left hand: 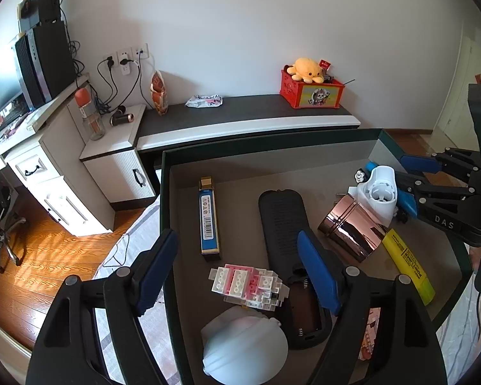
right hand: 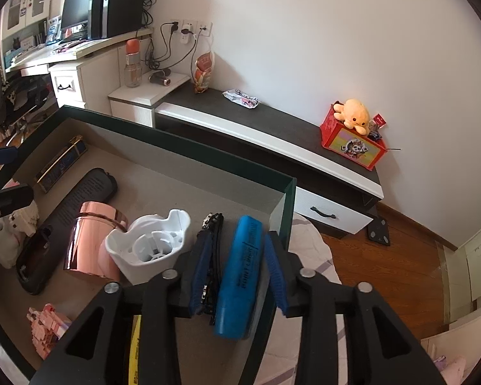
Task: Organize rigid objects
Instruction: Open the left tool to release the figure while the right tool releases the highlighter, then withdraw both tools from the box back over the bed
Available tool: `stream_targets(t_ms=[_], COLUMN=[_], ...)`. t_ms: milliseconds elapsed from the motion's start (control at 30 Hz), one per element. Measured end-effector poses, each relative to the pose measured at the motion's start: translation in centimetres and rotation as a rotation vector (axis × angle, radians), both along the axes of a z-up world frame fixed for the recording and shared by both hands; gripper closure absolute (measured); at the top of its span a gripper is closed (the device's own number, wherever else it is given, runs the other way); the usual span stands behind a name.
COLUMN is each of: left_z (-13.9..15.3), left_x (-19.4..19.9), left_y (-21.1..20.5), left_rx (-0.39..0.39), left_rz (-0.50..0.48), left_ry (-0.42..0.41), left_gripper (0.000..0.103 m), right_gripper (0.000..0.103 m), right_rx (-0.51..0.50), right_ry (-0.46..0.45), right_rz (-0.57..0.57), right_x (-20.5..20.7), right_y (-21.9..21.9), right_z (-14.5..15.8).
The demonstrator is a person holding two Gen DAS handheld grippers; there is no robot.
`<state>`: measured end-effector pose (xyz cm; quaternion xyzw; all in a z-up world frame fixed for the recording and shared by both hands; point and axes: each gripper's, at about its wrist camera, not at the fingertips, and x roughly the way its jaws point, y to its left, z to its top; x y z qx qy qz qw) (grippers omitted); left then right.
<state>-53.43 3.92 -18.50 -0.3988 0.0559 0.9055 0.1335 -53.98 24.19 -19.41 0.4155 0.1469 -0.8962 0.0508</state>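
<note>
A dark green box (left hand: pixel 162 211) with a grey floor holds several rigid objects: a blue lighter (left hand: pixel 209 221), a black remote (left hand: pixel 282 224) with its battery bay open, a pink-and-white brick model (left hand: pixel 247 284), a white round lamp (left hand: pixel 243 346), a rose-gold cup (left hand: pixel 352 227), a white plastic part (left hand: pixel 381 192) and a yellow highlighter (left hand: pixel 409 264). My left gripper (left hand: pixel 237 272) is open above the brick model. My right gripper (right hand: pixel 239 271) straddles a blue highlighter (right hand: pixel 240 276) and a black hair clip (right hand: pixel 213 250) in the box's corner (right hand: pixel 288 199), its pads apart from them.
The box rests on a bed with a striped sheet (left hand: pixel 134 240). Behind stand a low black-and-white bench (left hand: pixel 240 118) with a red toy box (left hand: pixel 311 91) and yellow plush, a white desk (left hand: pixel 48 166) with monitor and computer, and wood floor (right hand: pixel 384 263).
</note>
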Motion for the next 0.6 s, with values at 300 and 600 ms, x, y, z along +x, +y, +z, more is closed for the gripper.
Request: stream_targets(t_ms=[300, 600], left_z=[0.9, 3.7], left_x=[1.5, 8.0], left_y=[-0.3, -1.2], left_rx=[0.001, 0.033], left_rz=[0.050, 0.058], left_ry=[0.039, 0.105], left_gripper=[0.010, 0.001], right_gripper=[0.054, 0.017], right_rx=[-0.039, -0.047], right_ry=[0.038, 0.151], right_rz=[0.003, 0.014], right_x=[2.5, 10.3], right_y=[-0.1, -1.4], right_z=[1.1, 5.1])
